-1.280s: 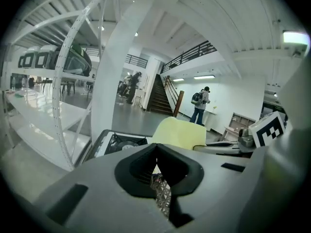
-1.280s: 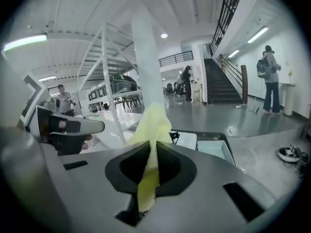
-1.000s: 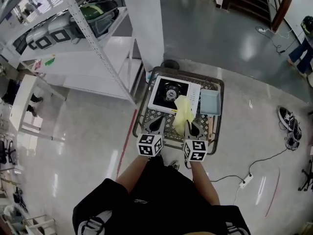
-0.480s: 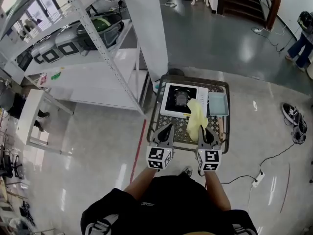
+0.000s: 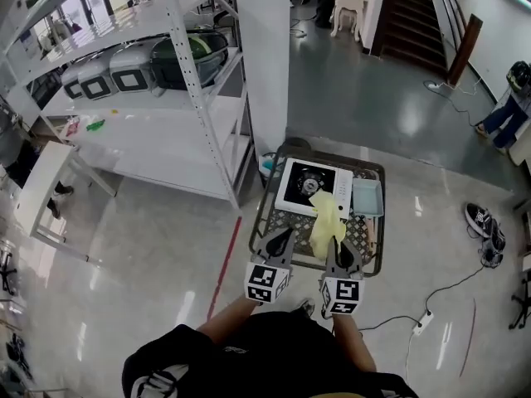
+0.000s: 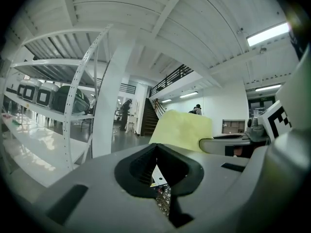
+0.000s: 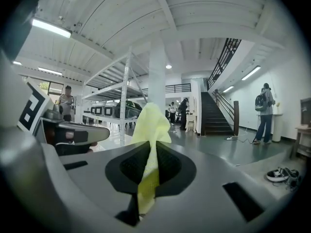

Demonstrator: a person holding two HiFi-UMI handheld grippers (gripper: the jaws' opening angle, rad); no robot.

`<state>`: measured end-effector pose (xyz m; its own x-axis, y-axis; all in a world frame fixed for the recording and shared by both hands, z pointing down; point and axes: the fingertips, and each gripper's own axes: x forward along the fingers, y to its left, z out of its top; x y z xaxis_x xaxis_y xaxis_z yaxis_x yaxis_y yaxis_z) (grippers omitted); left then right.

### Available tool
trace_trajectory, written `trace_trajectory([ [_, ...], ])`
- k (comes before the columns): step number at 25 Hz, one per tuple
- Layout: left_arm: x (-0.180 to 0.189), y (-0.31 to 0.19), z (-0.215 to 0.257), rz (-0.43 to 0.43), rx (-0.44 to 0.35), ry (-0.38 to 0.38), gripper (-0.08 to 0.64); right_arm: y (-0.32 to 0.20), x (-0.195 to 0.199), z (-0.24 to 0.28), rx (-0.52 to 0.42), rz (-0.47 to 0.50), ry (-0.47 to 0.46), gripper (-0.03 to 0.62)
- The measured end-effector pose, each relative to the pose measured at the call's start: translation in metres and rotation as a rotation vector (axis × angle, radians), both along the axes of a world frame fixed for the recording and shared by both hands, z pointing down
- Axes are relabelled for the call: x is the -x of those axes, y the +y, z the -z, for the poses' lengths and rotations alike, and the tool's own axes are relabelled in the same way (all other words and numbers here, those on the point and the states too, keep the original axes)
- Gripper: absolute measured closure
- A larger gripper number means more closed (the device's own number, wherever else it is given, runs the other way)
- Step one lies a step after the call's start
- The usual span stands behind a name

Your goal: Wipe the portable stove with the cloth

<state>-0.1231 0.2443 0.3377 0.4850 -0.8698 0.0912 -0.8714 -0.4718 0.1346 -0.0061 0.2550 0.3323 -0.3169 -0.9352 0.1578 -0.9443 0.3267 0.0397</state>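
Over the cart (image 5: 366,237) | right gripper (image 5: 339,254) pinches cloth (image 5: 325,220) by one end, leaving the rest loose for wiping | cloth drapes ahead toward stove (image 5: 309,187) on cart | left gripper (image 5: 280,243) pressed together, empty, alongside, probably just keeping clear.

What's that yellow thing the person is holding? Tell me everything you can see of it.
It is a pale yellow cloth, thin, soft and creased. The right gripper is shut on it, and a loose fold pokes out beyond the jaws. In the head view it shows in front of the near corner of the portable stove; whether they touch cannot be told.
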Motion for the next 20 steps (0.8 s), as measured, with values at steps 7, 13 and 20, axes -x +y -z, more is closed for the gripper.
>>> trace_trajectory([
  [7,0.012,0.009,0.013,0.013,-0.034,-0.003,0.543,0.008,0.006,0.005,-0.007,-0.007,0.007,0.575],
  [13,0.002,0.009,0.011,-0.008,-0.037,-0.001,0.543,0.011,-0.002,0.007,-0.024,-0.017,0.03,0.575],
  [20,-0.003,0.01,0.016,0.005,-0.045,0.011,0.543,0.01,-0.015,0.016,-0.045,-0.022,0.042,0.575],
])
